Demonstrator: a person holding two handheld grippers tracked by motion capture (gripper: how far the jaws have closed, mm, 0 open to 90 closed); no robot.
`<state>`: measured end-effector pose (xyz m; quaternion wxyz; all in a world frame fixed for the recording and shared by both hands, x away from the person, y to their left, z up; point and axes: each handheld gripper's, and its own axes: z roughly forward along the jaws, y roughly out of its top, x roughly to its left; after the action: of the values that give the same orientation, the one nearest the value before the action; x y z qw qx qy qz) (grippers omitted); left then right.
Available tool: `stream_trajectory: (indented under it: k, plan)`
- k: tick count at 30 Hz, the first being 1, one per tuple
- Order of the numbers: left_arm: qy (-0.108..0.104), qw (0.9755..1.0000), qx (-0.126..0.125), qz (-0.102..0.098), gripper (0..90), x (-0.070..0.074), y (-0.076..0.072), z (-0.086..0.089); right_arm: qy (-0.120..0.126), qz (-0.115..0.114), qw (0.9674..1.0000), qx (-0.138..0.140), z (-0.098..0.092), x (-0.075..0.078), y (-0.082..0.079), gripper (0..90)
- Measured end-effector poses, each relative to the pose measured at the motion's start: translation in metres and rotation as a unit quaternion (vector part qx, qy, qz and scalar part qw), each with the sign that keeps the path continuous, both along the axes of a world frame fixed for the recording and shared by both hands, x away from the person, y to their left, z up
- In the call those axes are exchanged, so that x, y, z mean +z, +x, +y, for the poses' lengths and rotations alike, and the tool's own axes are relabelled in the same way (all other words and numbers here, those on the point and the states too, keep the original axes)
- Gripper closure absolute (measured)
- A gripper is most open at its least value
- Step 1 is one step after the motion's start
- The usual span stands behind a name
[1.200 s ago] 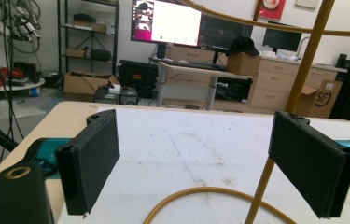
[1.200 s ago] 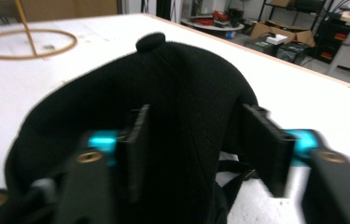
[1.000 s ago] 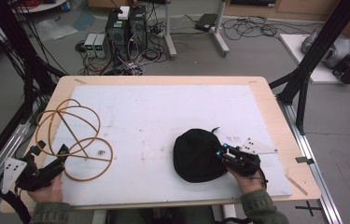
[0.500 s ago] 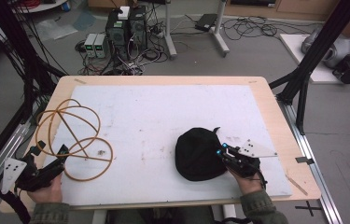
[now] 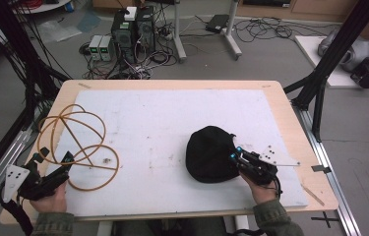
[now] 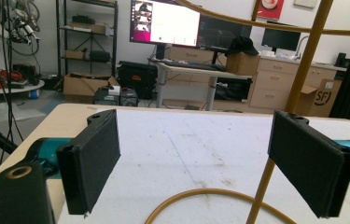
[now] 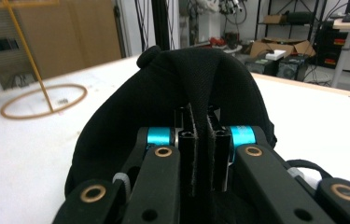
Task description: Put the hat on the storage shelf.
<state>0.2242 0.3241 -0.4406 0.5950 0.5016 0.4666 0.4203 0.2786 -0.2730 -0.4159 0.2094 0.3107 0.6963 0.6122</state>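
The black cap (image 5: pixel 210 153) lies right of centre on the white tabletop (image 5: pixel 172 123), and the right gripper (image 5: pixel 234 156) meets it from the near right edge, its jaws pressed together on a fold of the cap's fabric (image 7: pixel 199 140). In the right gripper view that pinched ridge runs straight away from the jaws up over the crown, so any pull or lift would probably travel along that line, toward the person's right hand (image 5: pixel 261 189). The right hand is plainly the nearer one to the cap.

The left gripper (image 5: pixel 53 157) sits well apart, at the near left corner, its jaws spread wide and holding nothing. It faces the yellow-orange wire frame (image 5: pixel 76 142), a set of hoops joined by thin rods; in the left gripper view one rod (image 6: pixel 294 88) rises in front of the right jaw and a curved hoop lies on the surface between the jaws.

The tabletop is a white sheet on a pale wooden board, lightly scuffed, with open space between cap and frame. Around it stand black rig posts (image 5: pixel 329 54), computer towers (image 5: pixel 133 29) and loose cables on a grey floor.
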Motion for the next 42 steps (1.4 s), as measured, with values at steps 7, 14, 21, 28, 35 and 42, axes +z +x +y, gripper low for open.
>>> stream_trajectory:
  k: [7,14,21,28,35,42]
  plan:
    - [0.0,1.0,0.001,0.001,17.1,0.0,0.0,0.0,0.041,-0.023,0.9989,-0.003,-0.001,0.01,0.003,86.2]
    - [0.001,1.0,0.003,-0.003,17.5,0.001,-0.001,0.0,0.095,-0.051,0.9942,0.001,0.0,0.02,0.005,86.3]
    - [0.0,1.0,0.001,-0.002,17.4,0.001,0.0,-0.001,0.146,-0.073,0.9866,0.011,0.003,0.033,0.009,86.3]
    - [-0.002,1.0,0.001,-0.005,17.4,0.001,0.001,-0.002,0.182,-0.093,0.9787,0.019,0.013,0.044,0.017,86.2]
    - [0.001,1.0,0.0,-0.007,17.4,0.001,0.003,-0.003,0.192,-0.101,0.9757,0.031,0.026,0.057,0.022,86.2]
    - [0.0,1.0,-0.004,-0.007,17.4,0.001,0.004,-0.003,0.205,-0.112,0.971,0.05,0.042,0.076,0.028,86.2]
